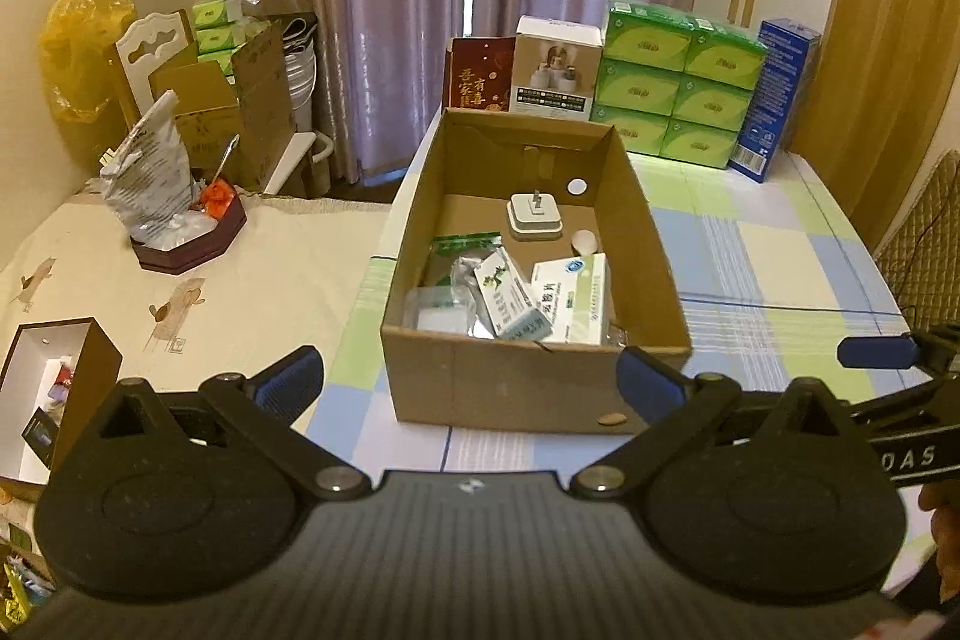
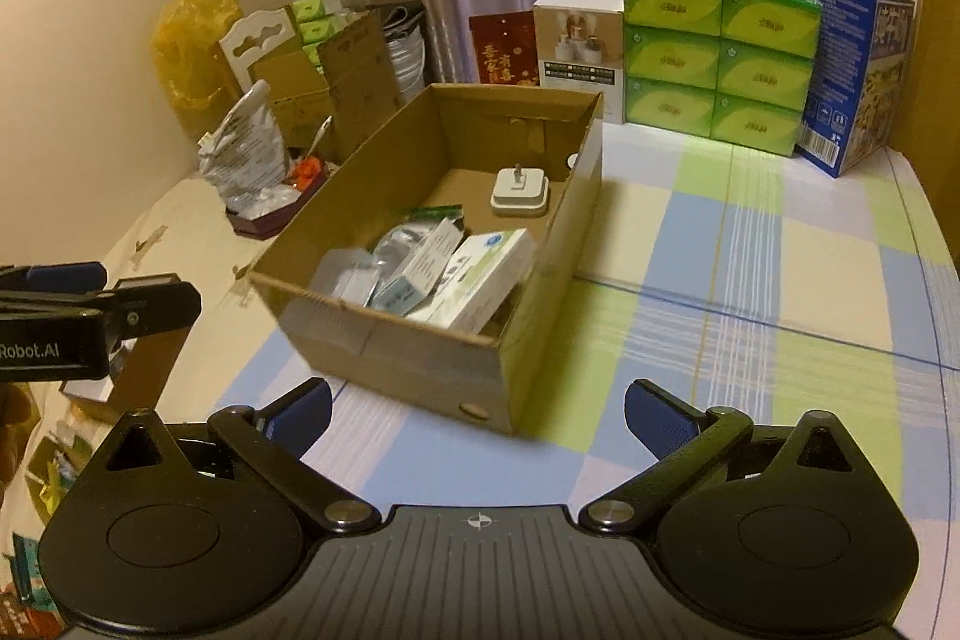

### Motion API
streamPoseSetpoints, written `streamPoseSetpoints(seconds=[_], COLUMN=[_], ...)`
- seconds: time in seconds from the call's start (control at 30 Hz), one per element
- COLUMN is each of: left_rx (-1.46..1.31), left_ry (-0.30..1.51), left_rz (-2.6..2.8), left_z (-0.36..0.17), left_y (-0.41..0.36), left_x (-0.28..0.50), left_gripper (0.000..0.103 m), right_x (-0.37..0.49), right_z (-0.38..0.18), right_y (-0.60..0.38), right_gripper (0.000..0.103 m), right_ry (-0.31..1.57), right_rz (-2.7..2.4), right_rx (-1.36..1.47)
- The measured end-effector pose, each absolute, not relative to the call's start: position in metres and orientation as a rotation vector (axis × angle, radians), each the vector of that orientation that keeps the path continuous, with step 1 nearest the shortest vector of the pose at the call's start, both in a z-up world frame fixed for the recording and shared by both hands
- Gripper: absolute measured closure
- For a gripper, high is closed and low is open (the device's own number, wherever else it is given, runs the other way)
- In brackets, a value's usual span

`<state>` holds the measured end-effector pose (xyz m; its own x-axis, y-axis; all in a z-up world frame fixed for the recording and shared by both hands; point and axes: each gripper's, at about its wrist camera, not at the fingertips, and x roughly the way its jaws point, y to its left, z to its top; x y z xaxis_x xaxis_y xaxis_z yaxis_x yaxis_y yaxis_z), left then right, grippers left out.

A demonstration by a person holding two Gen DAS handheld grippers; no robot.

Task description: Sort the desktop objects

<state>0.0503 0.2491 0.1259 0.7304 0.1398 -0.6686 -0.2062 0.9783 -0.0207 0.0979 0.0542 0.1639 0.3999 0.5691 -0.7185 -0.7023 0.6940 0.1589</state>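
Observation:
An open cardboard box [image 1: 498,382] stands on the checked tablecloth; it also shows in the right wrist view [image 2: 396,346]. Inside lie white and green medicine boxes [image 1: 570,301] [image 2: 480,280], foil packets [image 1: 462,274] and a white charger plug [image 1: 536,217] [image 2: 519,190]. My left gripper [image 1: 474,382] is open and empty, just in front of the box's near wall. My right gripper [image 2: 477,415] is open and empty, near the box's front right corner. Each gripper shows at the edge of the other's view.
Green tissue packs [image 1: 678,82], a blue carton [image 1: 774,100], a white product box [image 1: 555,67] and a red card [image 1: 477,76] stand behind the box. A dark tray with a silver bag [image 1: 186,244] is at the left. An open brown box [image 1: 54,382] is at the near left.

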Motion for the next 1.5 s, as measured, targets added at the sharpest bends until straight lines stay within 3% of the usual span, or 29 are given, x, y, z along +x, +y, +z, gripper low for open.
streamPoseSetpoints(seconds=[0.53, 1.5], left_rx=[-0.119, -0.101], left_ry=[0.706, 0.722], left_rz=[0.212, 0.220], left_z=[0.141, 0.130], left_y=[0.231, 0.221], left_x=[0.007, 0.005], left_gripper=[0.001, 0.001], right_x=[0.058, 0.053], right_z=[0.171, 0.174], right_y=[0.027, 0.021], right_gripper=[0.002, 0.002], right_ry=[0.821, 0.808], right_rz=[0.783, 0.773], right_rx=[-0.170, -0.172])
